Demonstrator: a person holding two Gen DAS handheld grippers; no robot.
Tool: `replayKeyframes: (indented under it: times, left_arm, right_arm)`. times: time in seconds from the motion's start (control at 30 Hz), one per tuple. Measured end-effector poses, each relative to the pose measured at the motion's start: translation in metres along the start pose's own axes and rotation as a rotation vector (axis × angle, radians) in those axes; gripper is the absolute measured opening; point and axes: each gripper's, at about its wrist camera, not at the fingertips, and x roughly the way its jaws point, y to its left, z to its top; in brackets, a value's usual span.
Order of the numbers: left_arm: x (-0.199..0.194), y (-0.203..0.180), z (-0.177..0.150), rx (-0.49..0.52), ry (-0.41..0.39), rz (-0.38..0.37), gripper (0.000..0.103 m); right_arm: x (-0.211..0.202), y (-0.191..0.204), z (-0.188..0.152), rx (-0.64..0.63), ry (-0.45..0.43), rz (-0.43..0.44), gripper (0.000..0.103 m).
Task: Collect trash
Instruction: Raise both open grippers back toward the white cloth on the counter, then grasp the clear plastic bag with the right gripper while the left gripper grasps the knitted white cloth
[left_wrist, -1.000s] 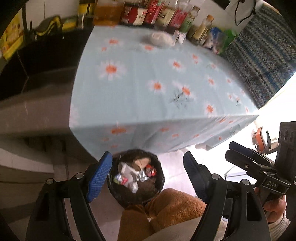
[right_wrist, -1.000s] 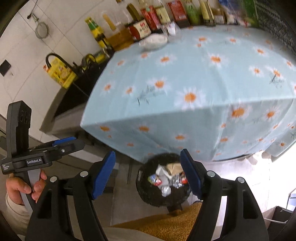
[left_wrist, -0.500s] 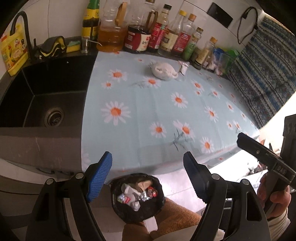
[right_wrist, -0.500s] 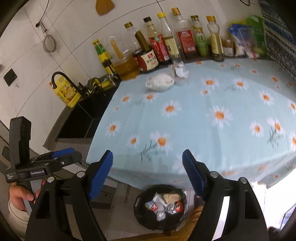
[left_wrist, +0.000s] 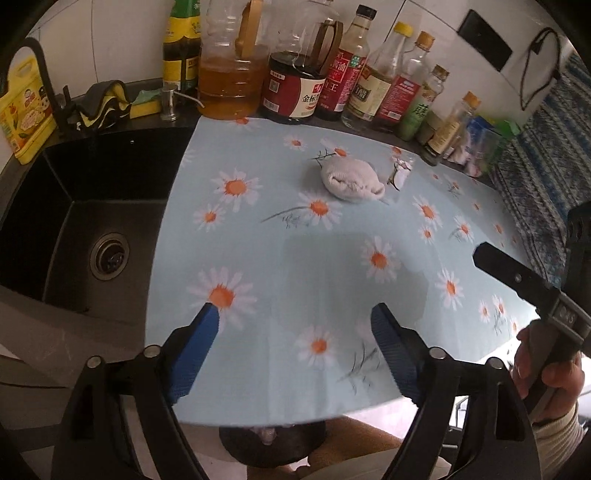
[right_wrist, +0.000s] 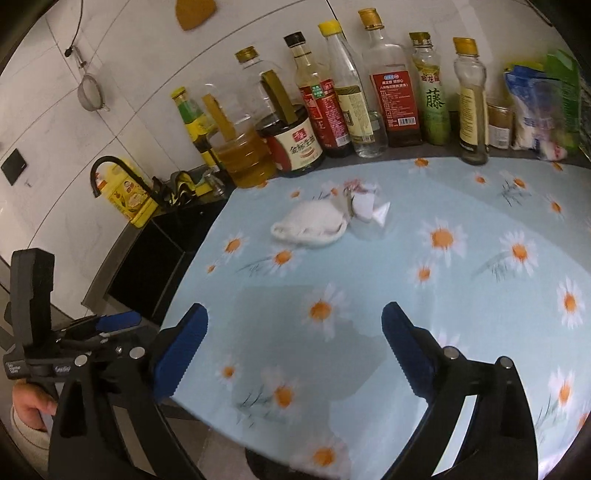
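Note:
A crumpled white tissue (left_wrist: 351, 181) (right_wrist: 310, 223) lies far back on the daisy tablecloth (left_wrist: 295, 258), with a small clear wrapper (left_wrist: 400, 173) (right_wrist: 364, 206) just to its right. My left gripper (left_wrist: 295, 314) hovers over the near part of the cloth, its jaws opening with nothing between them. My right gripper (right_wrist: 295, 313) is over the same near area, jaws also opening and empty. Each gripper shows at the edge of the other's view, held by a hand. The black trash bin (left_wrist: 273, 439) peeks out below the table's front edge, mostly hidden.
A row of oil and sauce bottles (left_wrist: 295, 85) (right_wrist: 332, 110) lines the back wall. A black sink (left_wrist: 92, 221) with a faucet and a yellow detergent bottle (right_wrist: 127, 197) lies left of the cloth. A blue patterned fabric (left_wrist: 546, 155) hangs at the right.
Both views have swung up from the bin under the table edge to the tabletop. The bin has slipped almost out of sight, and the right jaws now stand wider apart.

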Motion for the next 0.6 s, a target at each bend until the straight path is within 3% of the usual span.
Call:
replayKeyframes:
  times: [0.17, 0.23, 0.3, 0.6]
  left_arm:
    - [0.02, -0.015, 0.022, -0.033, 0.015, 0.031, 0.083]
    - [0.023, -0.019, 0.029, -0.049, 0.009, 0.04, 0.09]
    - [0.028, -0.023, 0.035, -0.065, 0.012, 0.053, 0.091]
    - [0.043, -0.035, 0.047, -0.113, 0.033, 0.102, 0.091]
  right_arm:
    - [0.024, -0.029, 0.034, -0.015, 0.01, -0.004, 0.094]
    - [0.034, -0.039, 0.047, -0.016, 0.012, -0.008, 0.094]
    - [0.048, -0.05, 0.059, -0.019, 0.021, -0.017, 0.094]
    - [0.104, -0.073, 0.088, -0.024, 0.06, -0.035, 0.094]
